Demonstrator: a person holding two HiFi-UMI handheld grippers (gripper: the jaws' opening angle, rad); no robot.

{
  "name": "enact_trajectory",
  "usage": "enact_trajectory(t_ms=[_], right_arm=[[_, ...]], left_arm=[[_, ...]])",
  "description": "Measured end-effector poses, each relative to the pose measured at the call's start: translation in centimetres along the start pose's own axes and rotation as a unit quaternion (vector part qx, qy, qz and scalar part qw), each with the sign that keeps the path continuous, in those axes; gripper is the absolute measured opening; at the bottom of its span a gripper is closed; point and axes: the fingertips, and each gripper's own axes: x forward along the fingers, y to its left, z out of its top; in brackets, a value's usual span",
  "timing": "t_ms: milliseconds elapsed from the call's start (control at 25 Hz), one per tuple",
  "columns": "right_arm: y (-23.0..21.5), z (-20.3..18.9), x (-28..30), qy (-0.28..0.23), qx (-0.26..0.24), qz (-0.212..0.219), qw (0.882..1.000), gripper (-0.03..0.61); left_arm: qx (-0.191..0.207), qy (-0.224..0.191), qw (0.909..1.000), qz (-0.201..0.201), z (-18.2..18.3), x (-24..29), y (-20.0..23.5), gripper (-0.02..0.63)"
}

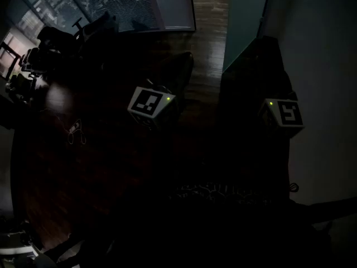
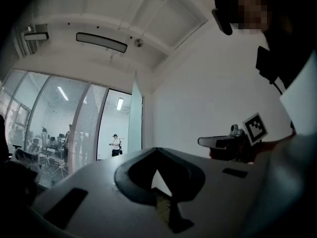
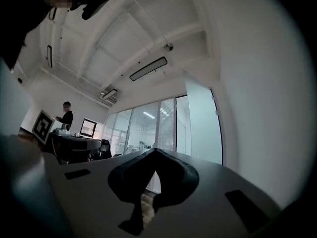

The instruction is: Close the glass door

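The tall frosted pale-green glass door stands open, its leaf swung out of the doorway so that it lies near the plain white wall at the right. The gap beside it opens onto the glazed office partition with slatted blinds. In the head view the door shows ahead of the person at the top, above a strip of brown wooden floor, and neither tool touches it. The right gripper has its jaws pressed together with nothing between them and points roughly level toward the door. This suits the job as I judge it, since a closed tip can push or hook a door edge and a glass panel offers little to pinch. The left gripper is likewise closed and empty. It aims at the doorway from farther left, where the door shows as a thin upright edge, probably held only as a spare. Both are carried side by side in front of the person, their square-marker cubes well apart, which reads as an approach and not yet contact. Small fittings on the door's edge are too small to identify. A dark counter with a monitor stands off to the left, clear of the door's swing.
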Motion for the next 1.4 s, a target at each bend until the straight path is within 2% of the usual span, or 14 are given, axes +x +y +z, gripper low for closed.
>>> enact_trajectory(t_ms=[720, 960, 1080, 1400], right_arm=[[-0.4, -0.7, 0.1, 0.003, 0.005, -0.004, 1.0, 0.003], [-1.0, -1.3, 0.3, -0.003, 0.012, -0.005, 1.0, 0.003], [-2.1, -1.5, 0.5, 0.001, 0.02, -0.009, 1.0, 0.003], [-3.9, -1.4, 0.5, 0.007, 0.02, 0.003, 1.0, 0.003]], left_arm=[[-0.006, -0.008, 0.9999, 0.004, -0.1, -0.2, 0.2, 0.002], [0.017, -0.026, 0.9993, -0.019, -0.1, 0.4, -1.4, 0.002], [0.011, -0.027, 0.9992, -0.028, 0.1, 1.5, -2.0, 0.002], [-0.004, -0.031, 0.9995, -0.009, 0.3, 2.9, -2.3, 0.002]])
